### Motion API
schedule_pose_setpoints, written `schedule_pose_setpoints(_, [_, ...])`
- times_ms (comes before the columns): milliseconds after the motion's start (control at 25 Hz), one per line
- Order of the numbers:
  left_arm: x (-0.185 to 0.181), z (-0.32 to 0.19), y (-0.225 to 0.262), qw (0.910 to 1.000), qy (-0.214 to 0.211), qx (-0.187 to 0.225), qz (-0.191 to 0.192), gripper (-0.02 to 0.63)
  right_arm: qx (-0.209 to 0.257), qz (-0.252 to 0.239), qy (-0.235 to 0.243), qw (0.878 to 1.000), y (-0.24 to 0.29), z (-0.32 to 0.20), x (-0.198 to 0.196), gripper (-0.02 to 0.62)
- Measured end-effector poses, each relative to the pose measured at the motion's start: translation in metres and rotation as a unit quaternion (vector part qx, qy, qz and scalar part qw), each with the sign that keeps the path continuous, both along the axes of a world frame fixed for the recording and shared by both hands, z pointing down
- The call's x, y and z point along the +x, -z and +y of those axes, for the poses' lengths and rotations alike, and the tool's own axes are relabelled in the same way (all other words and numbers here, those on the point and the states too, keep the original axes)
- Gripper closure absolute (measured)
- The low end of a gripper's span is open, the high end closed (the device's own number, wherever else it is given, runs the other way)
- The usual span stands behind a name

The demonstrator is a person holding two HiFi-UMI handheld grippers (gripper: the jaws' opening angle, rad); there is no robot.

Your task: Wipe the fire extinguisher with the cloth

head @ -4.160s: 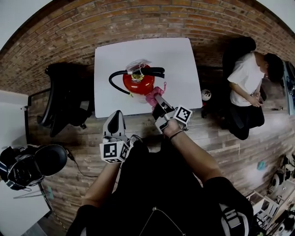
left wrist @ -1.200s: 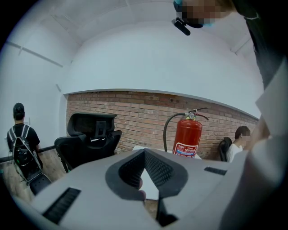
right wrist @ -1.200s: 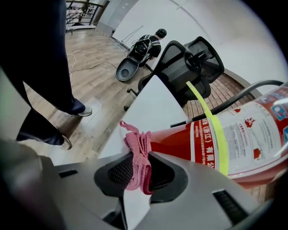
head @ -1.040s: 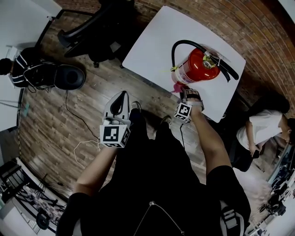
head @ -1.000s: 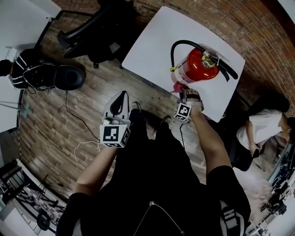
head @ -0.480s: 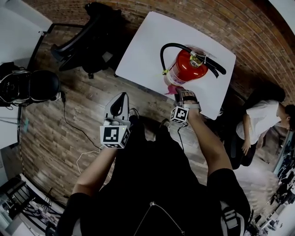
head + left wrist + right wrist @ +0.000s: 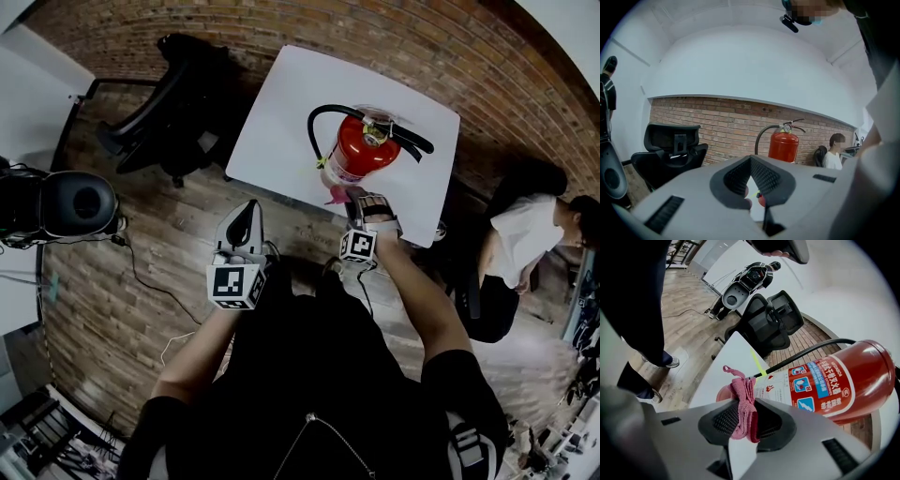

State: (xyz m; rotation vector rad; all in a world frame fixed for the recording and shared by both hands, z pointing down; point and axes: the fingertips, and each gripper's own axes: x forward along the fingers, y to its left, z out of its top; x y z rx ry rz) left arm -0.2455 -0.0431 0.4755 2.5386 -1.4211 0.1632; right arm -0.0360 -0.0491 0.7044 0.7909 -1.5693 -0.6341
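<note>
Here the right tool (image 7: 740, 420), clamped on the cloth (image 7: 743, 399), sits at the base of the fire extinguisher (image 7: 829, 385) standing on the desk (image 7: 281, 122); press firmly and stroke lengthwise, the left tool (image 7: 751, 176) idle, jaws together.

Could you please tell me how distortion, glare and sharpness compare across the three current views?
Head view: strong fisheye, black corners, dim overall, with the white table the brightest area. Left gripper view: the top of the brick wall bows into an arc. Right gripper view: pale glare streaks run along the fire extinguisher, while the pink cloth is sharp.
</note>
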Motion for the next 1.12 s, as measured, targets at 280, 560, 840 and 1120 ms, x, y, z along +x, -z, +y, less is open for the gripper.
schedule_pose_setpoints(280, [0.007, -0.005, 0.007, 0.9999, -0.014, 0.006, 0.007, 0.575, 0.009, -0.004, -0.005, 1.0, 0.032, 0.0, -0.005, 0.494])
schedule_pose_setpoints(560, [0.012, -0.009, 0.013, 0.9995, -0.026, 0.013, 0.012, 0.575, 0.028, 0.002, -0.014, 0.999, 0.061, 0.003, -0.004, 0.494])
schedule_pose_setpoints(840, [0.019, -0.018, 0.023, 0.9989, -0.04, 0.021, 0.017, 0.575, 0.064, 0.0, -0.024, 0.998, 0.104, 0.005, -0.002, 0.494])
schedule_pose_setpoints(1120, [0.028, -0.028, 0.033, 0.9983, -0.049, 0.027, 0.017, 0.575, 0.101, -0.002, -0.026, 0.995, 0.154, 0.007, -0.003, 0.494])
